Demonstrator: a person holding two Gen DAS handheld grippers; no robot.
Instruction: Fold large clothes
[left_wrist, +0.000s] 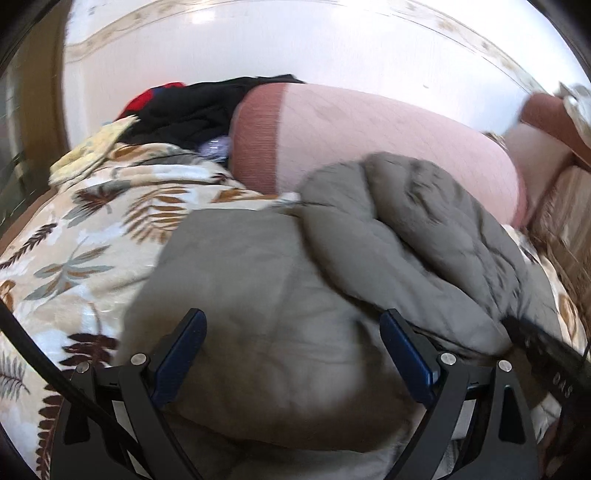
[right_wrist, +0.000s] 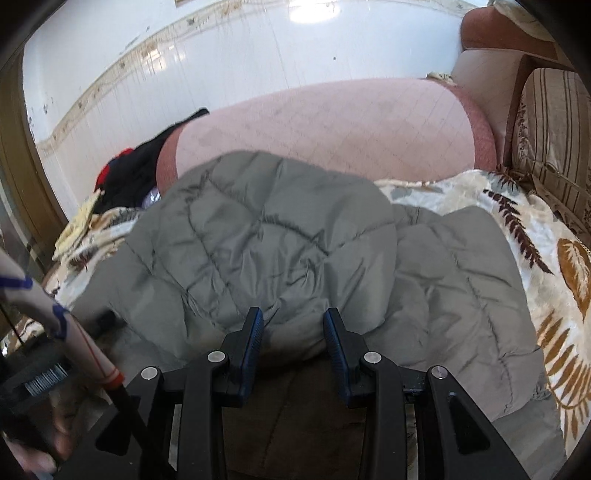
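A: In the left wrist view, the left gripper (left_wrist: 293, 332) has its blue-padded fingers spread wide above the grey quilted puffer jacket (left_wrist: 332, 258). Nothing is between the pads; they touch no cloth. The jacket lies bunched on the cream blanket with brown leaf print (left_wrist: 92, 221), which covers a bed or sofa. Behind it is the large pink cushion with a darker ribbed edge (left_wrist: 369, 129).

B: And the right wrist view?

A: The right gripper (right_wrist: 293, 325) has its fingers only partly apart, with the jacket's (right_wrist: 277, 229) rounded fold just in front of the tips. I think they pinch nothing, but the cloth is very close.

B: What could go wrong?

A: The jacket is thick and slippery, I judge. If a gripper takes only the outer layer, the fold can slide open when lifted. Also, if the two grippers take uneven places, the fold will come crooked.

B: Does one view show more than the other?

A: Yes. The left view shows better the heap of black and red clothes (left_wrist: 177, 107) and it is blurred. The right view shows a white sleeve with blue marks (right_wrist: 33, 295) at the left edge, and the striped beige pillow (right_wrist: 550, 129) on the right
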